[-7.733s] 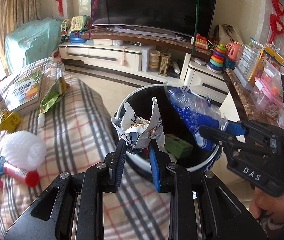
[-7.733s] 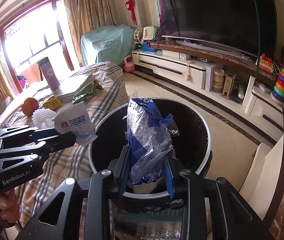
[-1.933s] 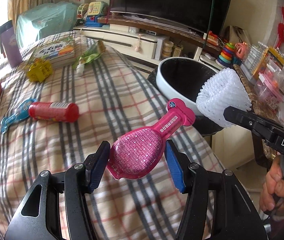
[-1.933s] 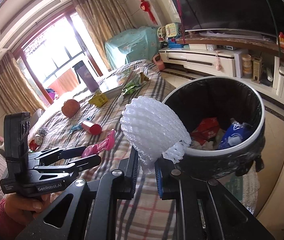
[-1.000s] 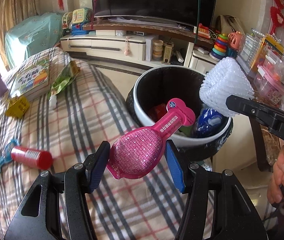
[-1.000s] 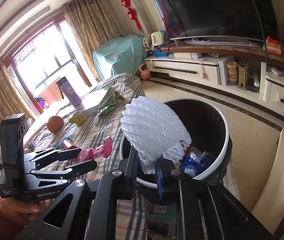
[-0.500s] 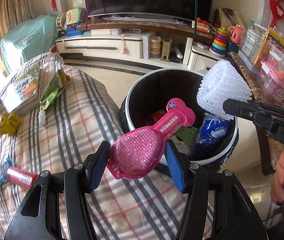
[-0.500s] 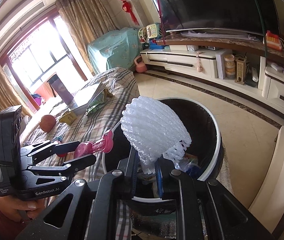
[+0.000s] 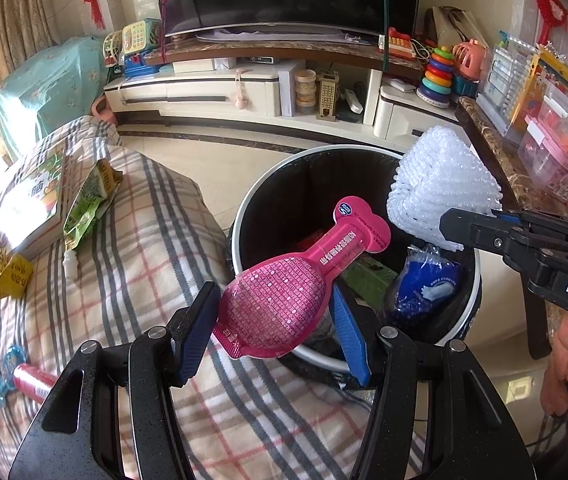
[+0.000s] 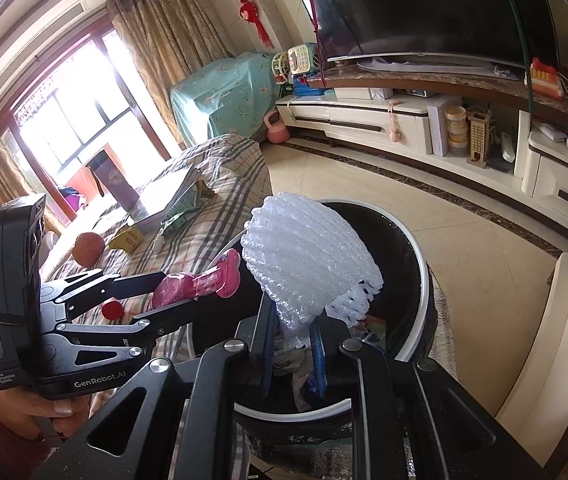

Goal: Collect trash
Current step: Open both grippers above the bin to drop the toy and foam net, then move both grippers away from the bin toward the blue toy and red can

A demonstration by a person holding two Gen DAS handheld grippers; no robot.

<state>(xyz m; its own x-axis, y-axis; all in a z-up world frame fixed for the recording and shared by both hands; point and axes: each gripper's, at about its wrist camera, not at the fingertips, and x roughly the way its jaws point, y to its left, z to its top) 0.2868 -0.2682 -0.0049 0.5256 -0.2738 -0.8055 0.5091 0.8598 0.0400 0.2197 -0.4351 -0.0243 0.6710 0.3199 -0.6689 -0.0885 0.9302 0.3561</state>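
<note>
Both hands have carried their loads over the round black white-rimmed bin [image 9: 240,216]: the left gripper [image 9: 274,312] clamps a pink plastic sachet [image 9: 284,292], the right gripper [image 10: 294,354] pinches a white foam fruit net [image 10: 308,264]. Dropping both seems next.

The right hand-held gripper [image 10: 293,354] pinched a white foam net [image 10: 308,264] above the black bin [image 10: 424,304]. At nine o'clock, the left hand-held gripper [image 10: 172,294] gripped a pink packet [image 10: 200,278] over the checked bed [image 10: 220,184].
</note>
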